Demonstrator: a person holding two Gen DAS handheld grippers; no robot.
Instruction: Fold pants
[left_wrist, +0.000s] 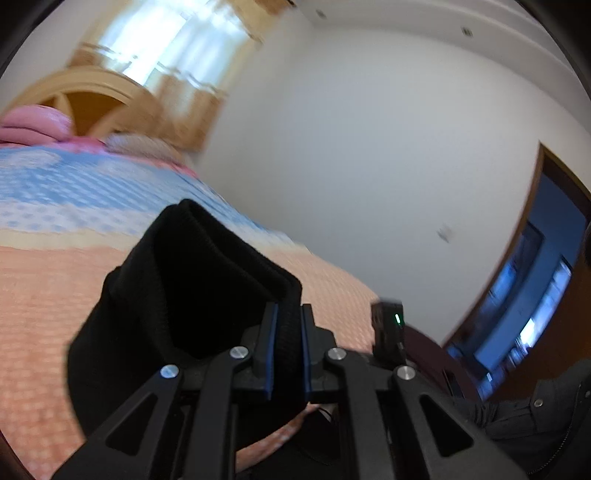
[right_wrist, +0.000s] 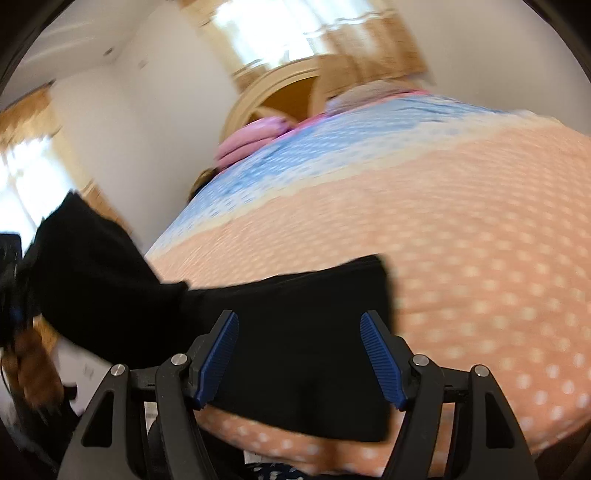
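The black pants (right_wrist: 303, 332) lie partly flat on the peach dotted bedspread (right_wrist: 480, 258), and one end rises off the bed's left side. In the left wrist view my left gripper (left_wrist: 290, 308) is shut on a thick folded edge of the black pants (left_wrist: 192, 280), held up above the bed. My right gripper (right_wrist: 299, 315) hovers over the flat part of the pants. It stands open, and its blue pads (right_wrist: 221, 354) have nothing pinched between them. Both views are blurred by motion.
The bedspread (left_wrist: 55, 295) turns blue further up, towards pink pillows (right_wrist: 251, 136) and a wooden headboard (right_wrist: 291, 88). A white wall and a dark doorway (left_wrist: 535, 295) stand right of the bed. A person's dark sleeve (left_wrist: 535, 424) is at the lower right.
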